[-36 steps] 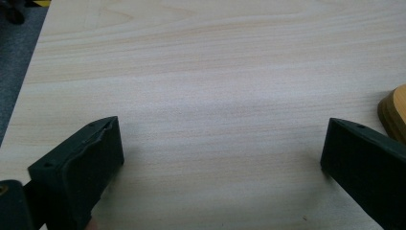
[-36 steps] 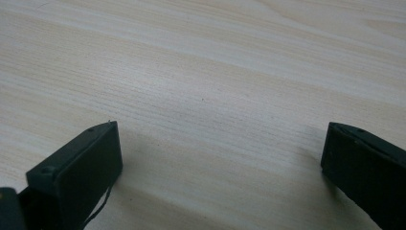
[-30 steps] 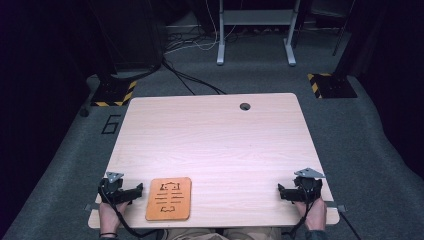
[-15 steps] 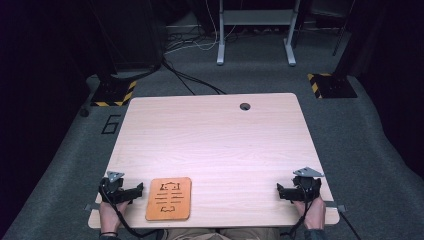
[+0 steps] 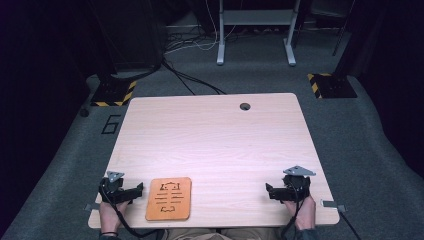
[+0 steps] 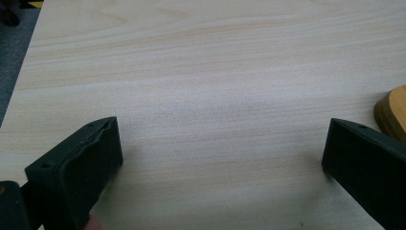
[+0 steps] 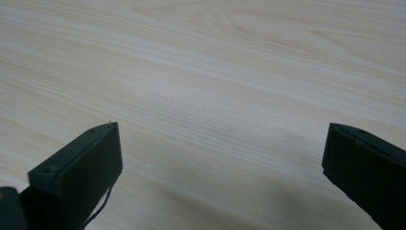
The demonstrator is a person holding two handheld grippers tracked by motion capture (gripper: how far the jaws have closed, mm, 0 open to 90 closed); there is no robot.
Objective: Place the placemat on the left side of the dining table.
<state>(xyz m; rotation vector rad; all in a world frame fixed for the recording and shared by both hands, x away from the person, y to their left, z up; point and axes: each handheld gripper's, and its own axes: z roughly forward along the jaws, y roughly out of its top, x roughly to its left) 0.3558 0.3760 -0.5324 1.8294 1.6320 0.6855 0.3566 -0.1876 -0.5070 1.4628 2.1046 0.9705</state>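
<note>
Comparing this moment with the two earlier high views, nothing has shifted: the left claw and the right claw sit at the same spots near the front edge of the table, and the board lies where it lay. That stillness suggests the work has not started; both hands seem parked at rest.

The board is a flat orange-brown wooden plaque with cut-out marks, lying flat near the front edge just right of the left claw, close beside it but apart. In the left gripper view its rounded corner peeks in at the right, just past the right-hand jaw.

Both claws stand wide apart with bare table between the jaws, as each gripper view shows; neither grips anything. The right claw faces plain wood grain, well apart from the board.

No container stands on the table; its top also has a small dark cable hole near the far edge.

A reach by the left claw to the board looks the likeliest first move.
</note>
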